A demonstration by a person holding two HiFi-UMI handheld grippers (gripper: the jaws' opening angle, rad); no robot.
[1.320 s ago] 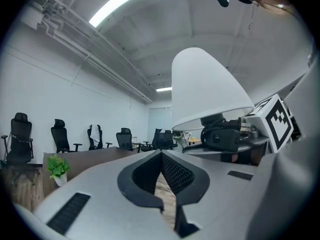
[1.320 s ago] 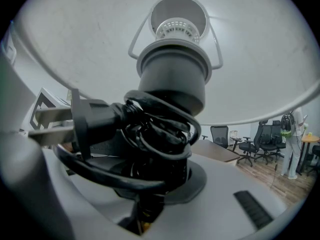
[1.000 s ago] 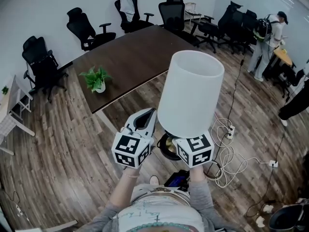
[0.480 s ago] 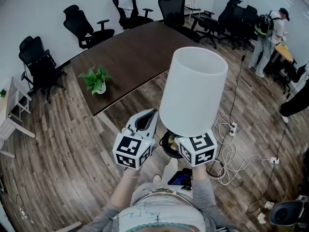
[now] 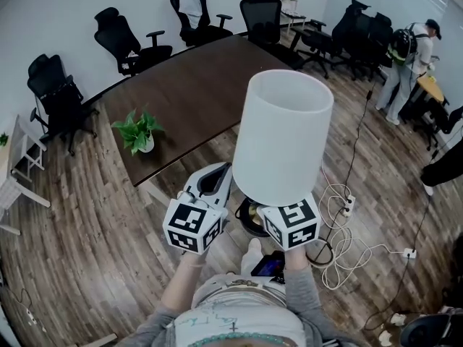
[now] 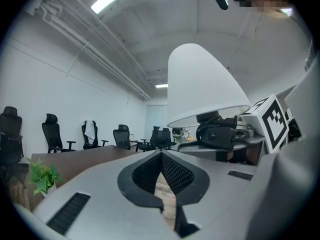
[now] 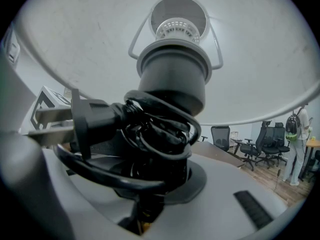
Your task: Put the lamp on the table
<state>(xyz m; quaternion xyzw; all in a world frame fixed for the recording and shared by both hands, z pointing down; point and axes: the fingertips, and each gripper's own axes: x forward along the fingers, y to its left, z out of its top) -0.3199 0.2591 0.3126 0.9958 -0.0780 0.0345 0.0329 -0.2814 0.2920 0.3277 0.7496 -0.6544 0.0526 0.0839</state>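
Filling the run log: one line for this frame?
lamp: upright, not yet on table | right gripper: jaws shut on lamp stem | left gripper: jaws shut, empty | table: ahead, potted plant on it

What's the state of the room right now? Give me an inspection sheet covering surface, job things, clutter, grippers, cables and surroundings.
Surface: dark wooden table, lamp not yet on it.
Job's things: white-shaded lamp held upright above the floor, short of the table.
Clutter: potted plant near the table's left end.
Grippers: right gripper shut on the lamp; left gripper shut, empty, beside the lamp.
Cables: black cord coiled below the lamp's socket, plug sticking out; white cables on the floor.
Surroundings: black office chairs round the table; a person standing far right.
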